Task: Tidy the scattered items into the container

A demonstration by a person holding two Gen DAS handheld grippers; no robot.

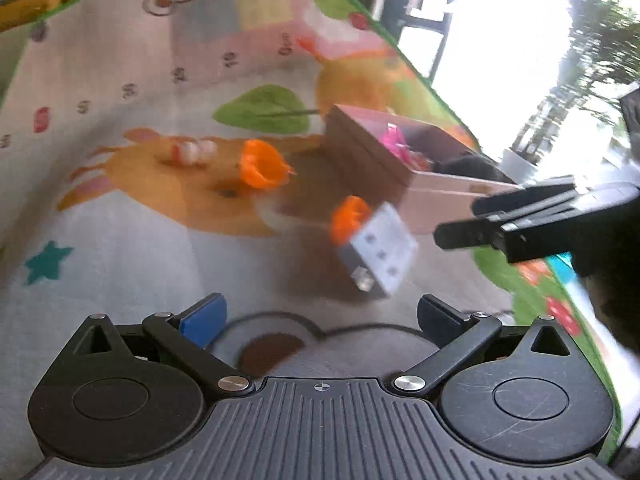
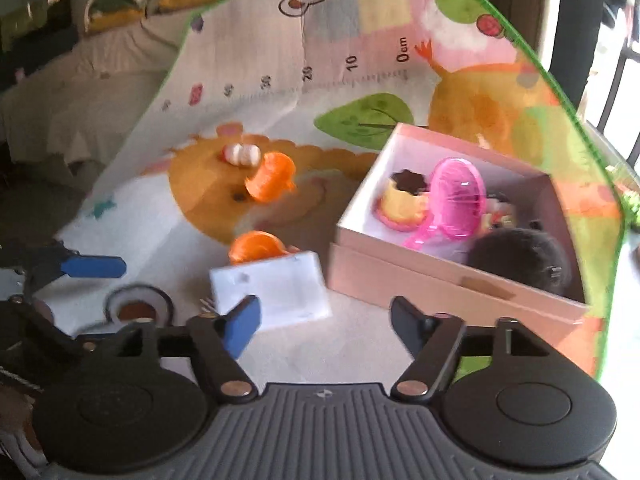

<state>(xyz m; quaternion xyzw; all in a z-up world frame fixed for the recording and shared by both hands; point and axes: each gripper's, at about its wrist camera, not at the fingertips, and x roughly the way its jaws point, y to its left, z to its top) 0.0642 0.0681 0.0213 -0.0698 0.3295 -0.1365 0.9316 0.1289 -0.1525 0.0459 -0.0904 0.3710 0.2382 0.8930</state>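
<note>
Both my tongs, left (image 1: 320, 312) and right (image 2: 324, 320), gape empty above the mat (image 2: 360, 344); the white block (image 2: 276, 292) leans on an orange cup (image 2: 256, 246), so a careless pinch may topple both.

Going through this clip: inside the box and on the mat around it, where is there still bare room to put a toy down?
In the box, the far-left corner beyond the yellow cup shows bare white floor; the pink wheel and dark round item crowd the rest. On the mat, the strip between the white block and the box front is free; the orange cups clutter the left.

Black gripper (image 2: 324, 320) frames, blue finger pads (image 2: 240, 328), silver screws (image 2: 234, 388), ribbed grey housings (image 1: 320, 432)
</note>
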